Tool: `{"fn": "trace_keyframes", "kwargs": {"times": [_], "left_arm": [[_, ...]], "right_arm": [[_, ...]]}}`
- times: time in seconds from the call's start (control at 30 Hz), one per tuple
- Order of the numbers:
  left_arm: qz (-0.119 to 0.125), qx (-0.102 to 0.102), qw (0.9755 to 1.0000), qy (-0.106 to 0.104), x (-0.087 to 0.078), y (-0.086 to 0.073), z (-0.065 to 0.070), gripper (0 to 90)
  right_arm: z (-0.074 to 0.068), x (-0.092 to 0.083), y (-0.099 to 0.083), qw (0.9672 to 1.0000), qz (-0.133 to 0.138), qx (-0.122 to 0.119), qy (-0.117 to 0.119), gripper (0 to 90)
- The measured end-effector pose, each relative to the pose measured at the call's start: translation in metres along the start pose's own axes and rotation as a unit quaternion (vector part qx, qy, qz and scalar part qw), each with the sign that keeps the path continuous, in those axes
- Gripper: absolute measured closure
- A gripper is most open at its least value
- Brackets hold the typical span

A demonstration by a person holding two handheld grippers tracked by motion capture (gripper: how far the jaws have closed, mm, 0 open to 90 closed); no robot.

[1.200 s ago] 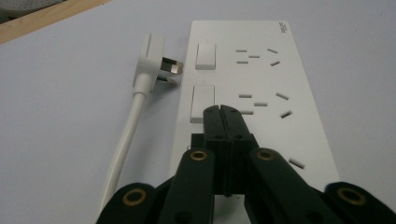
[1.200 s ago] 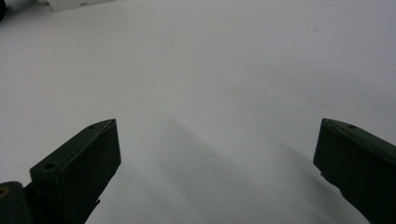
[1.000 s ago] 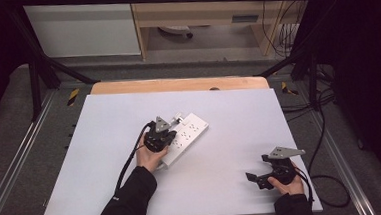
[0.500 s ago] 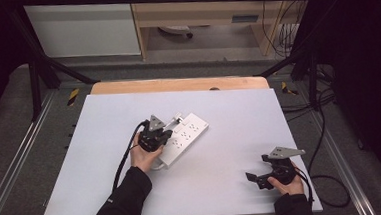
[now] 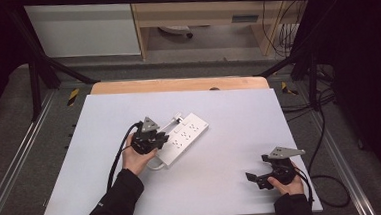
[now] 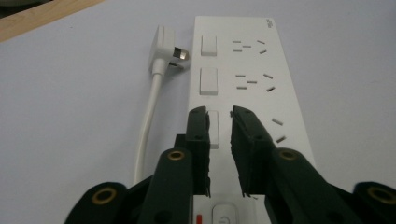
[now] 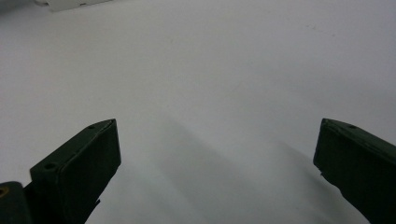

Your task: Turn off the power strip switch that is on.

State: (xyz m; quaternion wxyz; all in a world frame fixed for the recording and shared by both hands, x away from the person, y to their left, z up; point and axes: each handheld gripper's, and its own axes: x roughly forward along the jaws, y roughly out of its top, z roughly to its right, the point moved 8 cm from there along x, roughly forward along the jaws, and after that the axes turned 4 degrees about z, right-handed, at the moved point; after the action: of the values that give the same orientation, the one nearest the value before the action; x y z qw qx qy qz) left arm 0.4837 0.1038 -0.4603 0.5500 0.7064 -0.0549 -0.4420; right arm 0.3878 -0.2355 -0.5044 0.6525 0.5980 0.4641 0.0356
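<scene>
The left gripper (image 6: 219,119) is hovering just above the near end of the white power strip (image 5: 183,138), and its jaws have just been opening from fully closed to a narrow gap, with nothing caught between them. Set against the high view a second ago, the hand is now drawing back and lifting a little off the strip's row of rocker switches; the third switch (image 6: 214,129) is showing right in the gap between the jaws. That is reading as a switch press just finished, with the gripper letting go of its closed poking posture.

The power strip is lying slantwise on the white table (image 5: 223,185), and its own plug (image 6: 164,50) is resting unplugged beside the strip's far end, the white cord (image 6: 148,119) running back along the strip's side.

The right gripper (image 5: 255,178) is waiting well apart from the strip, toward the table's near right corner, its jaws spread wide and holding nothing.
</scene>
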Motion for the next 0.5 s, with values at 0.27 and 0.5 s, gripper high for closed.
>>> {"fn": "trace_keyframes", "kwargs": {"times": [0.27,0.5], "left_arm": [[0.001,0.002,1.0,0.007,-0.018,-0.002,-0.004,47.0],[-0.001,-0.008,0.9999,0.012,-0.037,-0.007,-0.01,27.1]], "right_arm": [[0.0,0.0,0.0,1.0,0.0,0.0,0.0,1.2],[0.0,0.0,0.0,1.0,0.0,0.002,0.0,1.2]]}}
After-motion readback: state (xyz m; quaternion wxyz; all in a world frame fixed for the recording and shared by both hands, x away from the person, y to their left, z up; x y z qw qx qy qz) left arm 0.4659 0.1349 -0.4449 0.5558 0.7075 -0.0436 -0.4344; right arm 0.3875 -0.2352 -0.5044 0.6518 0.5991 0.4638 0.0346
